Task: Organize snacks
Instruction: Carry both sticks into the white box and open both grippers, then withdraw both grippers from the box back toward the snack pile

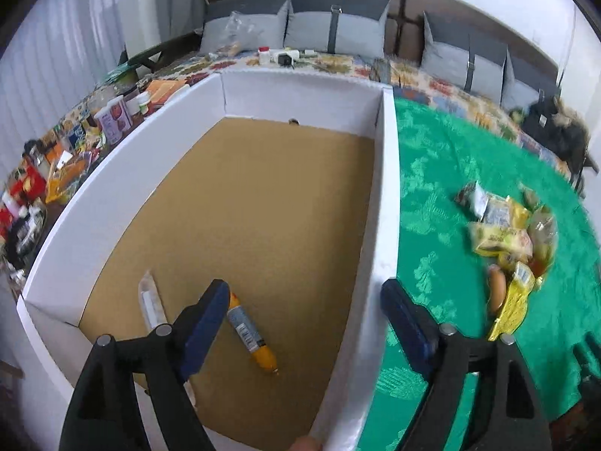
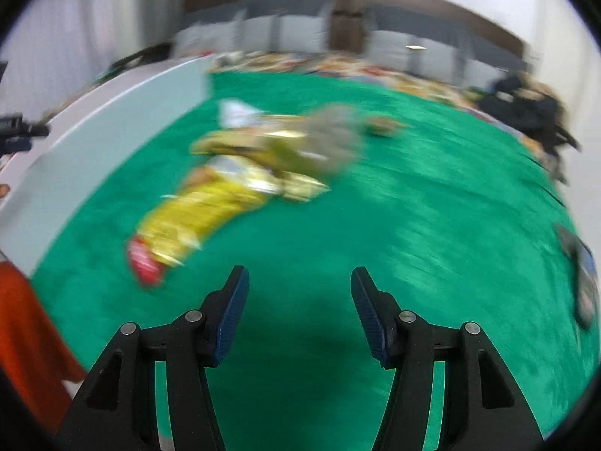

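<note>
My left claw (image 1: 304,315) hangs wide open and empty over the near end of the white box (image 1: 387,188), one finger inside it, the other out over the green cloth (image 1: 432,173), so the box's right wall runs up between them. On the brown floor of the box lie two things only: a yellow-ended tube snack (image 1: 249,332) and, just beside it to the left, a clear-wrapped stick (image 1: 150,302) partly hidden behind my finger. By my reckoning that makes the job barely begun — two pieces in, the bulk still out.

The bulk is the pile of snack packets (image 1: 505,240) on the cloth, well apart from the box wall: yellow wrappers, a pale pouch, a small bun-like thing at the near end. My right claw (image 2: 299,300) is also spread open with nothing in it, low over bare cloth, with the pile ahead and to the left. That view is smeared, so I cannot tell the packets apart there; a long yellow bag with a red end (image 2: 180,221) lies nearest.

Nothing sits between the right claw and the pile. What stands in the way is the box wall itself — anything carried over must clear its rim. A dark flat object (image 2: 584,278) lies at the cloth's right edge, too blurred to name. Beyond the box, jars and packets (image 1: 75,150) crowd the far left, and pillows (image 1: 338,30) line the back.
</note>
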